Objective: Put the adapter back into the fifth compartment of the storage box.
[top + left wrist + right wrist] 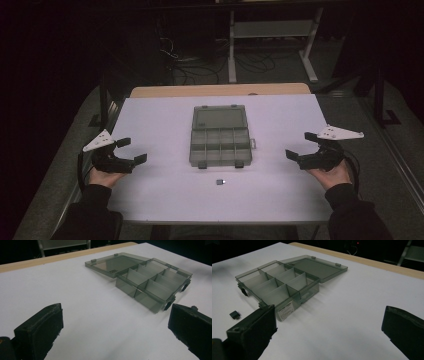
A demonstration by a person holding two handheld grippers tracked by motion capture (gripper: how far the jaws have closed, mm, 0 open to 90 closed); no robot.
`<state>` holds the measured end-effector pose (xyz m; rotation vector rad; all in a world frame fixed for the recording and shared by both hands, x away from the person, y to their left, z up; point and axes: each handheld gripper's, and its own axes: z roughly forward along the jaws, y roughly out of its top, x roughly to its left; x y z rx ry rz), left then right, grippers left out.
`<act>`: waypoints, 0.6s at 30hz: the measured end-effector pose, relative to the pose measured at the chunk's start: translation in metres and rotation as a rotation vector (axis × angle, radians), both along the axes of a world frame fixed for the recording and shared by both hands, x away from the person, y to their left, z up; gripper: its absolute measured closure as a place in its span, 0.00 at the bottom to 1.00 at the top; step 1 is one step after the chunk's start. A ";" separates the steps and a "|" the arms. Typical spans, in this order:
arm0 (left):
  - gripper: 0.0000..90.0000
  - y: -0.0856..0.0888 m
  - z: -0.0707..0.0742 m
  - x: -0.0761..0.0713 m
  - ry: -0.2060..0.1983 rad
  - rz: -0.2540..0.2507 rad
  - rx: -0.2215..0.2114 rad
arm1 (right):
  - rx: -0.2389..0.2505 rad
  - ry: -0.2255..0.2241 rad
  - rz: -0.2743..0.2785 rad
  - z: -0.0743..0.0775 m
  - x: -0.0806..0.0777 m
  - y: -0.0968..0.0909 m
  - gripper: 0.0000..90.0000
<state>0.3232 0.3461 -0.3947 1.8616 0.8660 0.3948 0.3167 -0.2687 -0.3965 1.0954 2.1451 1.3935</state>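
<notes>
One small part: dark little block lying loose on the white table top, just in front of the box's near edge, nearer the person; in right gripper view it sits at far left, near the box's front corner
Box: smoky see-through organiser box, centre of table, w/ divided compartments, all look empty
Lid: lid swung fully back, flat on the table on the far side; in left gripper view it lies beyond the compartments
Left gripper: left gripper at table's left edge, well apart from box & block; jaws spread wide, nothing btwn them; bare table seen btwn the two black jaws in its own view
Right gripper: right gripper at right edge, same story, jaws wide apart, empty, well clear of box
Hand pose: both hands low at the table's sides, palms cupped under the grippers, jaws aimed inward toward the box, roughly mirror-image; sleeves enter from bottom corners
Likely step: judged as start posn, nothing gripped yet; block prob goes into a compartment
Risk 1: block is tiny & flat, so wide jaws could close past it or flick it across the smooth top
Risk 2: jaw tip catching the box's front wall or latch tabs while reaching, as block is near them, would shove the light box
Risk 3: low approach may scrape jaws on table, or block tips out on release & lands on a divider
</notes>
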 end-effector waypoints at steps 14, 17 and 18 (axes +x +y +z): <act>0.00 0.001 0.001 -0.002 0.009 -0.005 0.009 | -0.006 0.001 0.014 -0.001 -0.001 0.001 0.00; 0.00 -0.001 0.002 -0.004 0.006 -0.010 0.020 | -0.020 -0.005 0.028 -0.001 -0.002 0.004 0.00; 0.00 -0.001 0.002 -0.005 0.006 -0.010 0.020 | -0.017 -0.004 0.026 -0.001 -0.002 0.003 0.00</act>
